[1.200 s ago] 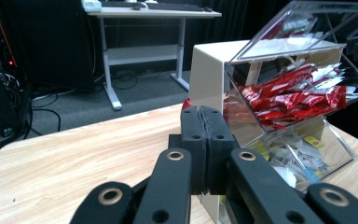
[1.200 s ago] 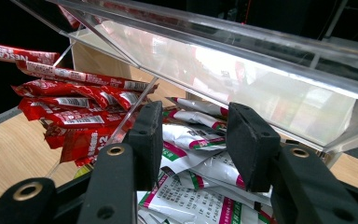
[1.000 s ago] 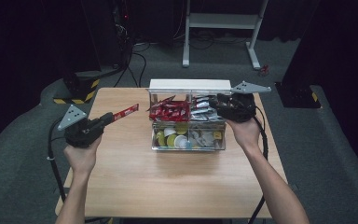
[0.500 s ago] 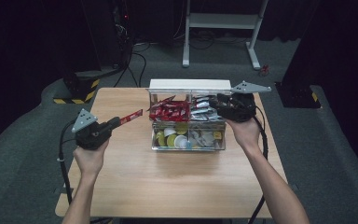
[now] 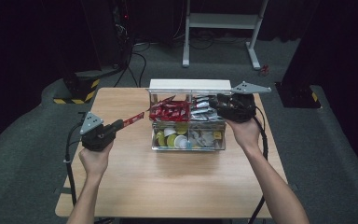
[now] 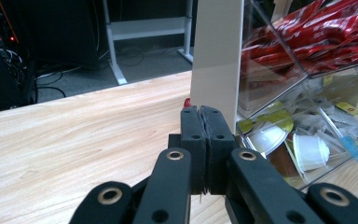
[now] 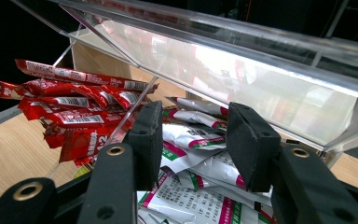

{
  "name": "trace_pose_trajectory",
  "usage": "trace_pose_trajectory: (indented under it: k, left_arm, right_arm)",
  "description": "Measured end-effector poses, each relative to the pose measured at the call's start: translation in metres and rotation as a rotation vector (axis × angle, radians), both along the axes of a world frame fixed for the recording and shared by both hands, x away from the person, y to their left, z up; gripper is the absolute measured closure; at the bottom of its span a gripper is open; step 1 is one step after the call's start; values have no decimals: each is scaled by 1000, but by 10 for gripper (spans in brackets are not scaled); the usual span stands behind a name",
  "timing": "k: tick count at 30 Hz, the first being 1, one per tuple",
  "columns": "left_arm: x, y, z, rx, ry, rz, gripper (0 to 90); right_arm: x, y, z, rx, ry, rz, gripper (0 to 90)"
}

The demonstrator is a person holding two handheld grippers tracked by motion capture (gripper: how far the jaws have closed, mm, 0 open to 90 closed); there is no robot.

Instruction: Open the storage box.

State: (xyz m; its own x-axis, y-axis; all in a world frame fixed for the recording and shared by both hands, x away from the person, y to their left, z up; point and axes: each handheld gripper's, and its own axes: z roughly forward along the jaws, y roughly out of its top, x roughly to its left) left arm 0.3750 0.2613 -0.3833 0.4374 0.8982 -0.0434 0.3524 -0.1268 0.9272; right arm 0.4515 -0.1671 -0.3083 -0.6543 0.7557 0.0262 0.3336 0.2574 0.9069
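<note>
A clear acrylic organizer (image 5: 219, 145) stands mid-table, with red sachets (image 5: 170, 111) in its back left bin and white sachets (image 5: 203, 109) in its back right bin. My left gripper (image 5: 120, 124) hovers just left of it, shut on a single red sachet (image 5: 134, 119) that slants up toward the red bin. In the left gripper view the jaws (image 6: 204, 114) are pressed together and a red sliver (image 6: 186, 101) peeks past them. My right gripper (image 7: 193, 121) is open over the white sachets (image 7: 191, 140), with nothing between its pads.
The organizer's front bins hold coffee capsules (image 6: 310, 150) and small packets. Its white lid (image 5: 189, 85) stands raised at the back, with a clear panel (image 7: 242, 60) above my right gripper. Bare wooden table (image 5: 177, 182) lies in front. A white stand (image 5: 219, 21) is on the floor beyond.
My left gripper has carried the red sachet to the right and a little nearer, closer to the organizer. The right gripper has stayed over the white sachets.
</note>
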Motion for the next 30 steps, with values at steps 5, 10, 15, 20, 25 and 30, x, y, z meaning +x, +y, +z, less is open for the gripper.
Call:
trace_pose_trajectory:
  k: [5,10,15,20,25,30]
  left_arm:
    - [1,-2,-7,3,16,0,889]
    - [4,-7,-21,7,45,-1,889]
    - [5,-9,-27,13,49,4,889]
    - [9,-13,-35,18,63,13,888]
    - [14,-18,-45,49,79,19,888]
    - [18,-20,-55,59,102,31,888]
  right_arm:
    - [0,0,0,-8,7,-3,560]
    - [0,-2,0,-9,4,-7,558]
    - [0,-1,0,-9,5,-8,557]
    - [0,-2,-1,-4,3,-8,557]
    - [0,-1,-1,-1,4,-11,553]
    - [0,-2,-1,4,6,-10,554]
